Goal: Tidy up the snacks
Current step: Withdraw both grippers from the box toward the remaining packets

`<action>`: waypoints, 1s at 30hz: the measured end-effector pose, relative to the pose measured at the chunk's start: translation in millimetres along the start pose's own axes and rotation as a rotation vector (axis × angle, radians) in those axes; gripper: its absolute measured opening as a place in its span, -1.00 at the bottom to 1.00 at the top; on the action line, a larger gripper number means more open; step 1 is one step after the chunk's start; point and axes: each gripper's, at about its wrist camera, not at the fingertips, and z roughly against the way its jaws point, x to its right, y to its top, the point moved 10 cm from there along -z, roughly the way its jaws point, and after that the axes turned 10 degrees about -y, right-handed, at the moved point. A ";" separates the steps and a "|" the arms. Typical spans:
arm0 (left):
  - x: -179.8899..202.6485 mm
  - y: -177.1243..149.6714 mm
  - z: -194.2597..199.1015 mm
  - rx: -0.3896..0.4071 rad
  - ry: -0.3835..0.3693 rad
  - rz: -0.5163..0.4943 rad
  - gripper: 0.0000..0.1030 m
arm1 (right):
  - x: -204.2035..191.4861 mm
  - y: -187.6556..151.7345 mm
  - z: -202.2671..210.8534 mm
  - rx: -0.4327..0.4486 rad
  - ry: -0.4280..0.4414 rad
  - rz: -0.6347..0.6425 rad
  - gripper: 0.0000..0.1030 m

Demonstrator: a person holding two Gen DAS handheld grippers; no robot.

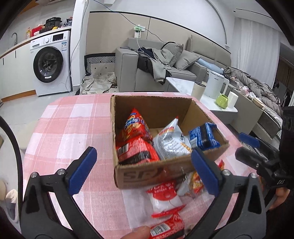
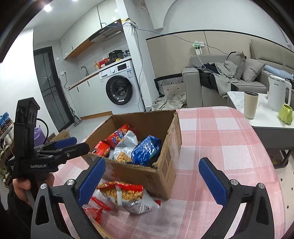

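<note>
Box (image 2: 161,171) on table (image 2: 220,147) w/ snacks (image 2: 145,150) inside, more packets (image 2: 125,196) in front

The room is evenly and fairly brightly lit from above; a ceiling spot (image 2: 47,7) glares at the top left of the right view. Shadows are soft and faint. Glare glints on the foil snack packets (image 2: 126,196). Fisheye bending curves walls and darkens corners. The cardboard box (image 1: 139,174) front looks slightly smeared.
</note>
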 end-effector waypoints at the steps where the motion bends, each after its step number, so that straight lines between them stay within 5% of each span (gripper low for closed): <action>1: 1.1 -2.9 3.5 0.002 0.002 -0.002 0.98 | -0.2 -1.9 1.9 -0.003 0.001 -0.001 0.99; 13: 7.4 -35.0 34.2 -0.010 0.030 -0.023 0.98 | -11.0 -29.1 7.7 -0.057 0.003 0.034 0.99; 30: 0.3 -64.8 25.8 -0.086 0.065 -0.036 0.98 | -14.8 -42.2 4.7 -0.108 0.026 0.061 0.99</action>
